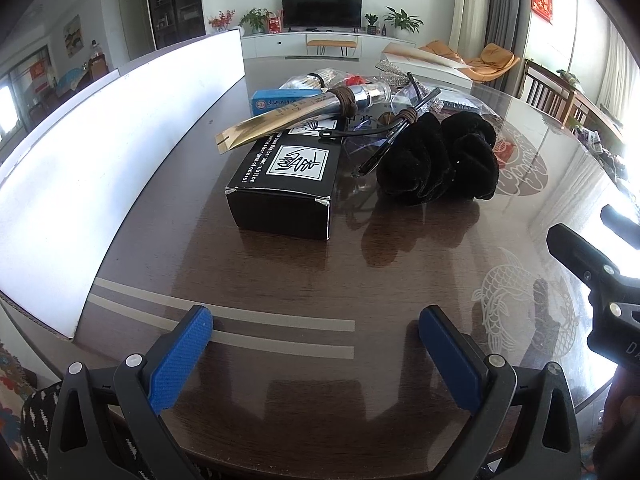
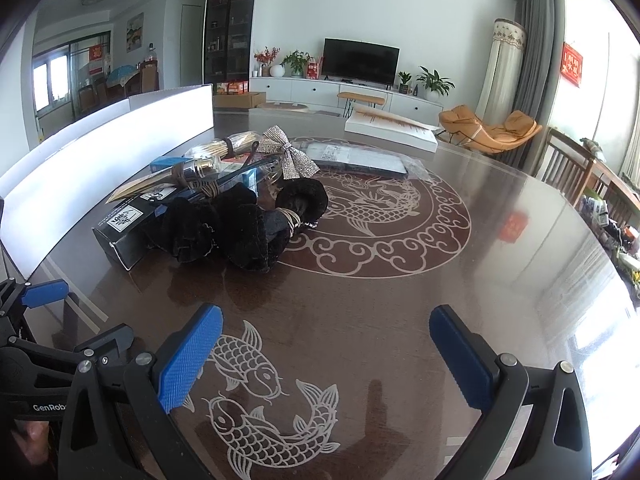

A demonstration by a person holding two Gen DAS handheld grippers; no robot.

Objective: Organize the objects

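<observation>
1. Hovering low over the near edge of the dark round table (image 1: 280, 272), the left gripper (image 1: 316, 336) is holding its two blue pads (image 1: 180, 360) wide apart with nothing between them.
2. The right gripper (image 2: 326, 344) is doing the same beside it, its two fingers spread and empty above two fish inlays (image 2: 256, 400); its black body is showing at the right edge of the left view, and the left tool is peeking in at the left edge of the right view.
3. Further in, one black box (image 1: 284, 196) with white printed labels is lying flat, and one gold-and-clear tube (image 1: 288, 116) wrapped in a brown band is resting across its top.
4. Just right of the box, one black velvet scrunchie bundle (image 1: 440, 160) is sitting on the table, with one pair of glasses (image 1: 384, 140) leaning against it.
5. Behind those, one blue carton (image 1: 276, 102) is lying, and one sparkly silver bow (image 2: 286, 156) is perching on the pile.
6. Along the left, one long white board (image 1: 100, 152) is standing on edge; one white flat box (image 2: 390, 130) is sitting at the far rim.
</observation>
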